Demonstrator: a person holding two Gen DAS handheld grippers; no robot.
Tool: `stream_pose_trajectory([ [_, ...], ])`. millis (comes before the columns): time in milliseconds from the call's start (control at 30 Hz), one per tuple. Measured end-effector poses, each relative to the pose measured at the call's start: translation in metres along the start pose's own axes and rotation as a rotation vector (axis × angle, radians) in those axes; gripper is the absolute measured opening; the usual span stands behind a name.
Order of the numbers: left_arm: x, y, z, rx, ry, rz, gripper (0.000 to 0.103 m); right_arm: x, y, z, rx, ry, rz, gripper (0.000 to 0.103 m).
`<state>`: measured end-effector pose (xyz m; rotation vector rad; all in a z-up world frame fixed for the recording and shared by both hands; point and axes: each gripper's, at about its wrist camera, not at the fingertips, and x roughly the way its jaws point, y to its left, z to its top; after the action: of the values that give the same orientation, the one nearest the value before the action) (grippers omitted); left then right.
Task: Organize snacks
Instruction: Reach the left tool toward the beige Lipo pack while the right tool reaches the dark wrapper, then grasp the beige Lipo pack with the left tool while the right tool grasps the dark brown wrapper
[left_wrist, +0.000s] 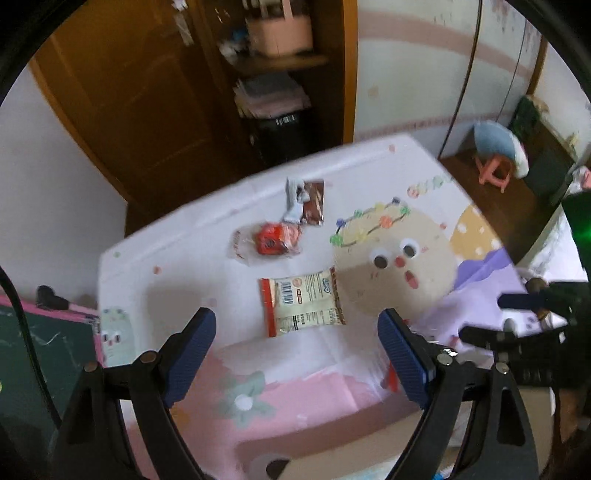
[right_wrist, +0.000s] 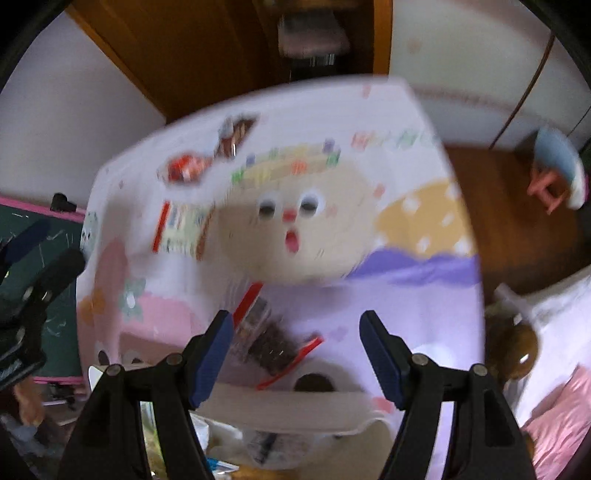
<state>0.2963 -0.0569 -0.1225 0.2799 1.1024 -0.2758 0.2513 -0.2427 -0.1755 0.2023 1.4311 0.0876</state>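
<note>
Cream packet (left_wrist: 303, 301), orange snack (left_wrist: 275, 240), brown packet (left_wrist: 312, 201) apart on tablecloth (left_wrist: 177, 273).

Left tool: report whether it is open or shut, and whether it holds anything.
Open and empty. The left tool has its blue pads spread wide, with only the tablecloth and a white snack packet lying beyond them.

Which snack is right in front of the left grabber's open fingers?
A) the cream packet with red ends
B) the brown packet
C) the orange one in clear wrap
A: in the left wrist view the cream packet with red ends lies just beyond the open left gripper, nearer than the other two snacks.
</note>
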Motion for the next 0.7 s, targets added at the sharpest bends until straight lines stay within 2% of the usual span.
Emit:
stream_pose_trajectory([
  [167,0.054,0.008,0.0,-0.018,0.058,0.015,0.089,0.04,-0.005,-0.004,0.044,0.145,0.026,0.071],
  [367,0.086,0.025,0.001,-0.091,0.106,-0.012,0.089,0.073,0.008,-0.006,0.045,0.298,0.098,0.071],
  [500,0.096,0.026,-0.001,-0.097,0.123,-0.026,0.089,0.077,0.029,-0.008,-0.003,0.274,0.017,0.073],
  [567,0.101,0.026,-0.002,-0.1,0.132,-0.033,0.089,0.074,0.037,-0.008,-0.044,0.23,-0.039,0.06],
  [600,0.102,0.026,-0.002,-0.102,0.133,-0.037,0.089,0.072,0.044,-0.008,-0.098,0.202,-0.064,0.045],
  [700,0.106,0.024,-0.002,-0.108,0.14,-0.054,0.089,0.071,0.046,-0.01,-0.152,0.18,-0.056,0.042],
])
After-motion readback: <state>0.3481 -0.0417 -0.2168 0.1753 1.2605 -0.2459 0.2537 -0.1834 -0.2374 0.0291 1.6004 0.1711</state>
